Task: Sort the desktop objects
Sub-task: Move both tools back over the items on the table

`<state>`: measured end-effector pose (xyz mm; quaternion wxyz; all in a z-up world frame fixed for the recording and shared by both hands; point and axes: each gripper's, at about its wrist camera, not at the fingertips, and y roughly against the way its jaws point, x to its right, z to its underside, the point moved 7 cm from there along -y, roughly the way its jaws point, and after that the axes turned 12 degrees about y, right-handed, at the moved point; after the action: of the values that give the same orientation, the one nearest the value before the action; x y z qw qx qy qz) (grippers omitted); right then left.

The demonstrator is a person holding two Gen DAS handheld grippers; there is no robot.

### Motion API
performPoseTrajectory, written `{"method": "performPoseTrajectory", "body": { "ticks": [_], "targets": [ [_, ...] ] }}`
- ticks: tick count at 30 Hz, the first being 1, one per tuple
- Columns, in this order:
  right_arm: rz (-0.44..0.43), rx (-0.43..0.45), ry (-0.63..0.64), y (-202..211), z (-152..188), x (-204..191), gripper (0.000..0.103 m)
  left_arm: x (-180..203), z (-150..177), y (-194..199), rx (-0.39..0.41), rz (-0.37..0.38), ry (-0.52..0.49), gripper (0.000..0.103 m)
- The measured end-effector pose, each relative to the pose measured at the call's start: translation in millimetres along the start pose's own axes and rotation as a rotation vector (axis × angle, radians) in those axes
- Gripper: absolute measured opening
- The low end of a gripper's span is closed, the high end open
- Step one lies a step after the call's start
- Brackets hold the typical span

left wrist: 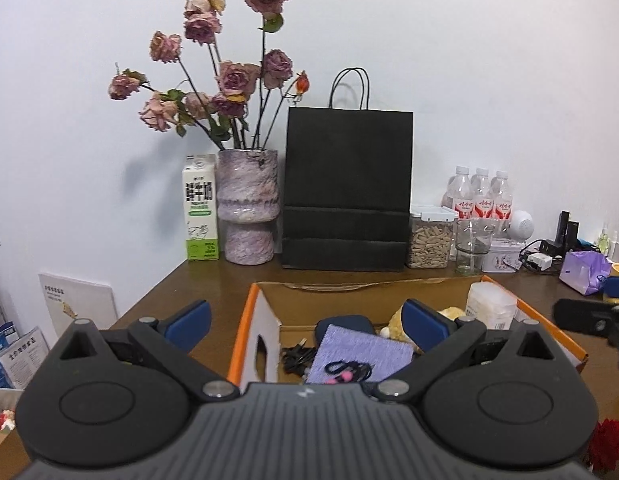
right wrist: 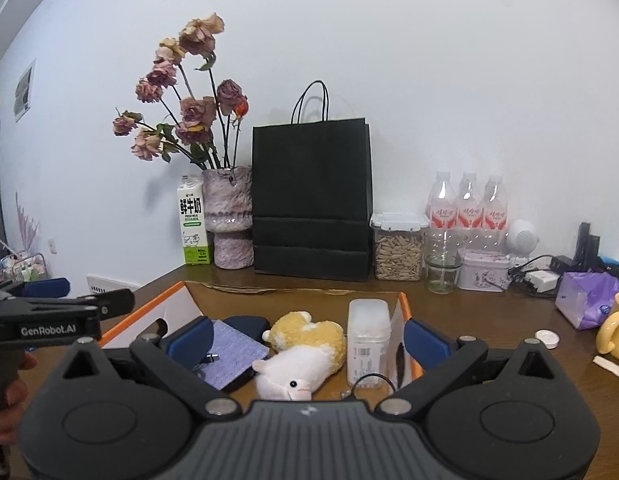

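Both claws stood wide open and empty: the right claw (right wrist: 307,340) hung directly over the plush toy (right wrist: 303,354), low in frame centre inside the orange-edged cardboard box (right wrist: 149,306), its length running diagonally; the left claw (left wrist: 307,322) hovered over the purple notebook (left wrist: 359,354).

Brown desk (right wrist: 489,320) under orange-edged box (right wrist: 405,304)

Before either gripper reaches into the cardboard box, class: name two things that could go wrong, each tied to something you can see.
1. The plush toy leans against the upright clear plastic container; pulling the toy out may tip the container.
2. Black cables lie tangled beside the purple cloth and a cord rests on it; lifting the cloth could drag them along.
Both grippers, left and right, are open and hold nothing.
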<state>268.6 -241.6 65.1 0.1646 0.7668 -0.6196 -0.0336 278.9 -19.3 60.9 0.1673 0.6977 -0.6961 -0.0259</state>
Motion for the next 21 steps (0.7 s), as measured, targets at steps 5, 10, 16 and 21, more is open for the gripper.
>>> {"method": "performPoseTrajectory", "body": {
  "ticks": [5,10,16,21],
  "targets": [
    [0.021,-0.010,0.006,25.0,8.1,7.3,0.102,-8.9,7.7,18.0,-0.012,-0.014,-0.016,0.103],
    [0.046,-0.058,0.010,43.6,28.9,17.4,0.102,-19.8,21.7,28.2,-0.048,-0.030,-0.015,0.103],
    [0.070,-0.164,0.025,50.6,67.6,25.7,0.100,-37.3,46.5,34.1,-0.102,-0.064,-0.020,0.103],
    [0.059,-0.271,0.000,47.4,102.1,36.0,0.095,-54.0,70.3,34.7,-0.167,-0.094,-0.015,0.103]
  ]
}}
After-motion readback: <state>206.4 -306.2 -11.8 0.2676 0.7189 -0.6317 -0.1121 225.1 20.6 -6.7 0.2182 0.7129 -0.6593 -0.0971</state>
